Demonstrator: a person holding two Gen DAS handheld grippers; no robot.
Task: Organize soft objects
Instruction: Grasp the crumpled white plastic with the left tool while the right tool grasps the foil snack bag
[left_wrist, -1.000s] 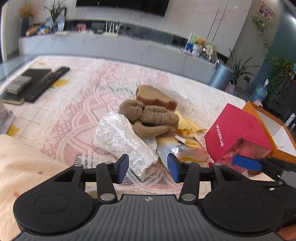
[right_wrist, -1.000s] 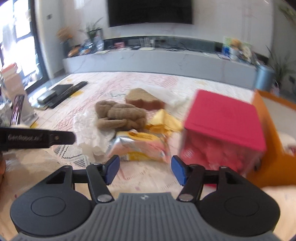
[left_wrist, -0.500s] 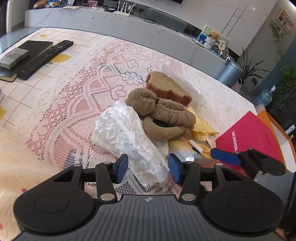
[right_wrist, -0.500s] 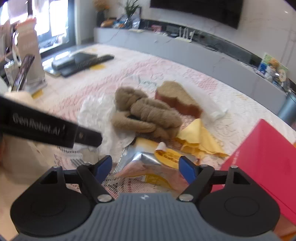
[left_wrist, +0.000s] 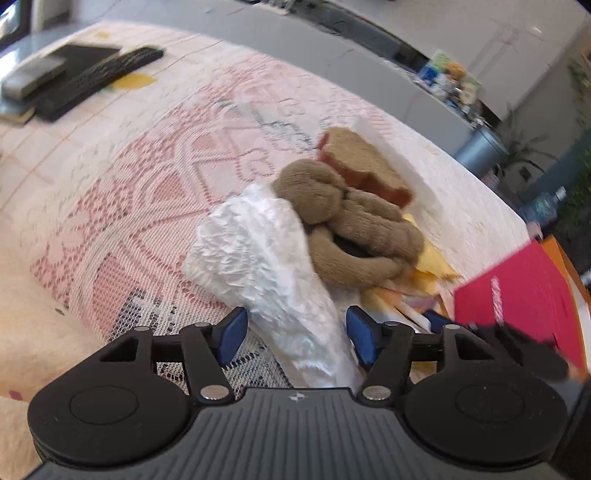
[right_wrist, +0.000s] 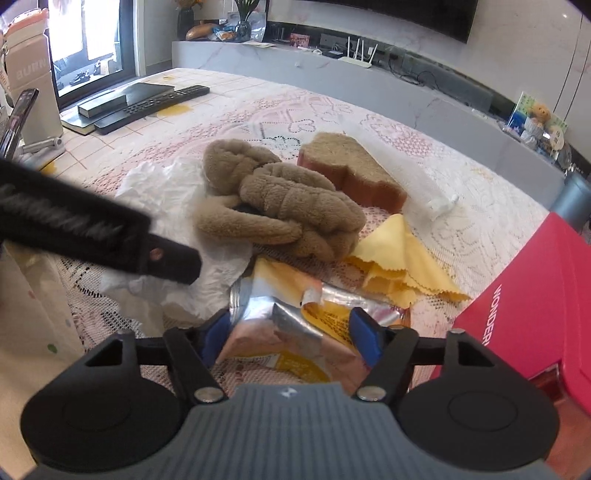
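Observation:
A brown plush toy (left_wrist: 354, 229) (right_wrist: 280, 199) lies mid-table beside a crumpled white plastic bag (left_wrist: 266, 258) (right_wrist: 173, 206), a brown toast-shaped plush (left_wrist: 365, 166) (right_wrist: 351, 170), a yellow cloth (right_wrist: 399, 262) and a foil snack packet (right_wrist: 295, 332). My left gripper (left_wrist: 295, 336) is open, its blue pads either side of the near end of the white bag. My right gripper (right_wrist: 291, 336) is open, its pads either side of the foil packet. The left gripper's black finger (right_wrist: 110, 236) crosses the right wrist view over the bag.
A red box (left_wrist: 524, 306) (right_wrist: 535, 295) stands at the right with an orange box (left_wrist: 569, 258) behind it. A remote and a black book (right_wrist: 140, 103) lie at the far left. A phone on a stand (right_wrist: 18, 122) is at the left edge.
Both grippers have moved forward and down toward the pile. The white bag now sits between the left pads, and the foil packet between the right pads.

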